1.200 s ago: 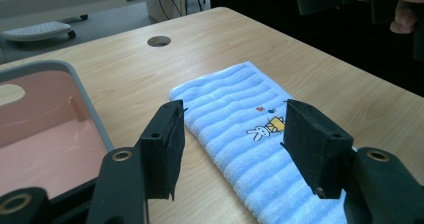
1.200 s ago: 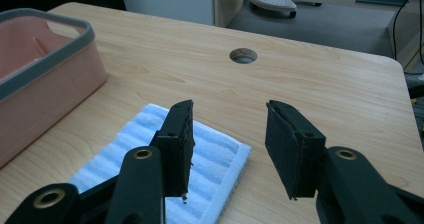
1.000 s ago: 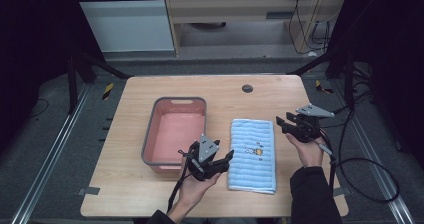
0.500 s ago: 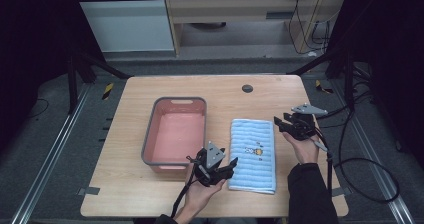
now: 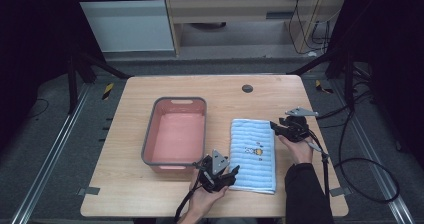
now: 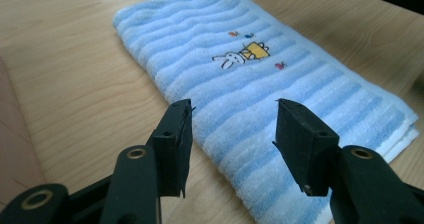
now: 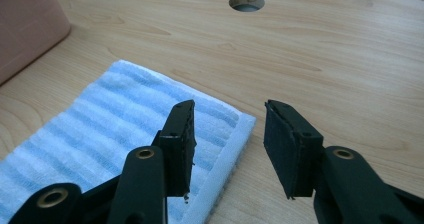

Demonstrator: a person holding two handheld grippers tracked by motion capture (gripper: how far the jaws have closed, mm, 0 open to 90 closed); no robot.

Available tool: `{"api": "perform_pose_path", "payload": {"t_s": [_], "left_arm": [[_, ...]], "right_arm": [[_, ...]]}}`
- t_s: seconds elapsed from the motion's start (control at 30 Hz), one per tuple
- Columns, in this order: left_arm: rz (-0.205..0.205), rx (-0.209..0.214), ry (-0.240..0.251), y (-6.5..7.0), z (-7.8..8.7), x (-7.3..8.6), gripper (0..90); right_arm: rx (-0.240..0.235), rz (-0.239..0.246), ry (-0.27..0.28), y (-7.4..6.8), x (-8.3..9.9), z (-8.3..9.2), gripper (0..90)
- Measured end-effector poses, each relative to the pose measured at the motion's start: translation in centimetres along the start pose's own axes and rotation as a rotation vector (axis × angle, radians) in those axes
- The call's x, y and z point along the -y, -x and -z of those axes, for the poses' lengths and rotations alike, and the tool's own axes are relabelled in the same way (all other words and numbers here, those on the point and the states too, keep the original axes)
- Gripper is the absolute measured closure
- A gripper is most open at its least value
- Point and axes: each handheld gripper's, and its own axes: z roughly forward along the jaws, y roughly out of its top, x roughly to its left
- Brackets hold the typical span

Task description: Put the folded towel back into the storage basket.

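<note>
Wood grain runs pale across the table point(image 5: 150, 194) in the high view, a light tabletop with a dark round hole point(image 5: 247, 88) near its far edge, set on grey floor with metal rails at both sides and cabinets beyond. A pink tub point(image 5: 175, 132) stands left of the middle, and the blue striped towel point(image 5: 253, 154) lies flat just to its right, folded lengthwise. My left gripper point(image 5: 226, 176) sits at the towel's near left corner, my right gripper point(image 5: 275, 127) at its far right corner, cables trailing off to the right.

From the left gripper view, my left gripper point(image 6: 232, 134) stands with its jaws apart, having just been closing a little; the towel point(image 6: 260, 89) lies under and beyond them with its long edge between the pads, unpinched. A small rabbit picture point(image 6: 242, 55) is stitched on the cloth, and bare wood lies to the left.

From the right gripper view, my right gripper point(image 7: 227, 144) holds its jaws moderately apart over the towel's point(image 7: 100, 134) white-edged corner, gripping nothing. The tub's point(image 7: 27, 21) side shows at top left, the hole point(image 7: 246, 2) further back.
</note>
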Motion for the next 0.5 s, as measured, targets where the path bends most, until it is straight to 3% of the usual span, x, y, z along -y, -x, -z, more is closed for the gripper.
{"api": "perform_pose_path", "payload": {"t_s": [0.5], "left_arm": [[0.024, 0.002, -0.062, -0.3, -1.2, 1.6, 51.7]], "right_arm": [[-0.001, 0.012, -0.073, -0.4, 1.1, -2.6, 55.6]]}}
